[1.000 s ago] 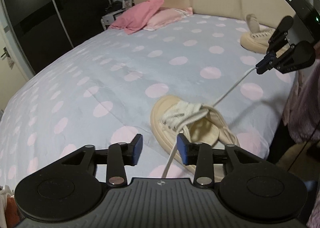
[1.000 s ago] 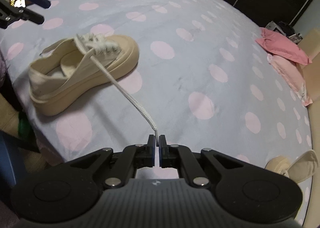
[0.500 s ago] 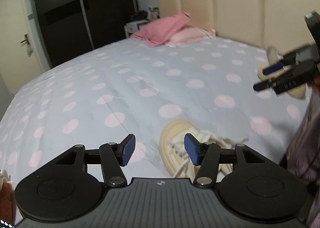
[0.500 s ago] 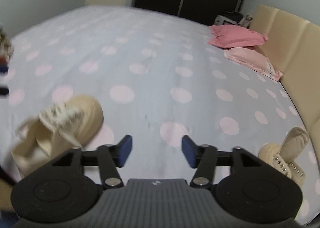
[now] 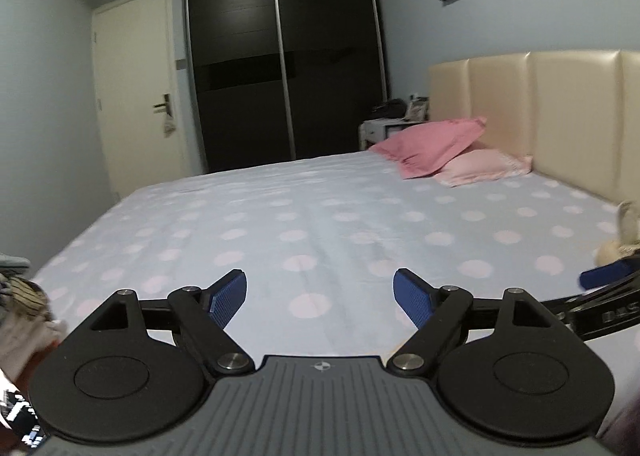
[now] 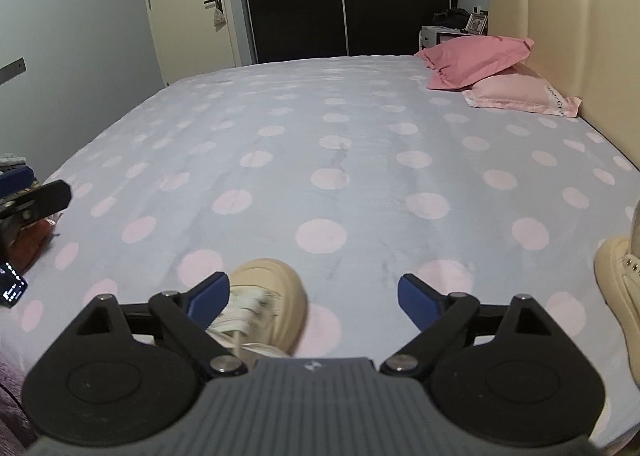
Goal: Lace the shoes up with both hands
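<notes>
Left gripper [image 5: 320,294] and right gripper [image 6: 314,296] both spread wide, empty

Very little here can be read. The pale pink pillow [image 6: 520,95] against the headboard carries a line of small script along its right end, but the letters are too small and slanted to make out. In the left wrist view, the black arm of the right tool [image 5: 608,308] at the right edge bears pale embossed lettering, blurred past reading. At the lower left edge of the right wrist view a small dark display [image 6: 12,284] shows white marks, perhaps digits, not legible. Each tool's grey body has a small round emblem at its front centre [image 5: 320,366], a mark rather than words.
</notes>
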Demonstrator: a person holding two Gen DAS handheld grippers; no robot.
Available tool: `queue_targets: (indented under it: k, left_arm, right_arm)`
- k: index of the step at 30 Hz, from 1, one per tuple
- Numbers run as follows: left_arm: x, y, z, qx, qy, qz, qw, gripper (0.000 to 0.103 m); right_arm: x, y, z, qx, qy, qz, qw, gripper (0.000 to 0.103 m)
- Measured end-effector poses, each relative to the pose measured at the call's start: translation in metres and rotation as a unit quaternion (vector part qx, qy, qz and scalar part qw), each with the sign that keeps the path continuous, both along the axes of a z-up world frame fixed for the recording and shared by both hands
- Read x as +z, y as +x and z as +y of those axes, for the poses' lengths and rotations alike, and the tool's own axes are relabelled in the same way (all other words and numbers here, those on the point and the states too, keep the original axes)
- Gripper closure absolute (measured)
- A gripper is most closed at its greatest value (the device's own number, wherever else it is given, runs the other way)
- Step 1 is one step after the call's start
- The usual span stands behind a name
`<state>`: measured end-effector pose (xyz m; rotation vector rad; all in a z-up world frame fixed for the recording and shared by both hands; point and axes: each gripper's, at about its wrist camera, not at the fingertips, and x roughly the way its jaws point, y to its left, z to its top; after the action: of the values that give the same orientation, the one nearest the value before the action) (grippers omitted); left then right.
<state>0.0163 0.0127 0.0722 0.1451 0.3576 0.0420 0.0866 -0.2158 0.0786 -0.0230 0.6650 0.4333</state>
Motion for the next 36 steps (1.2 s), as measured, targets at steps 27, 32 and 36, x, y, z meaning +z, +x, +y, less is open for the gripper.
queue_targets:
  k: [27,32,36]
  left_arm:
    - [-0.067,-0.006,-0.007,0.085,-0.028,0.176,0.9804,0.022]
    - [-0.069,-0.003,-0.006,0.084,-0.046,0.192,0.9766,0.022]
    - [-0.070,-0.003,-0.009,0.083,-0.042,0.196,0.9761,0.022]
  right_arm:
    - [-0.047,-0.040,0.033,0.015,-0.061,0.053,0.997,0.003]
    - [-0.056,-0.038,0.036,0.022,-0.067,0.078,0.994,0.003]
    - [-0.057,-0.039,0.036,0.021,-0.067,0.081,0.994,0.003]
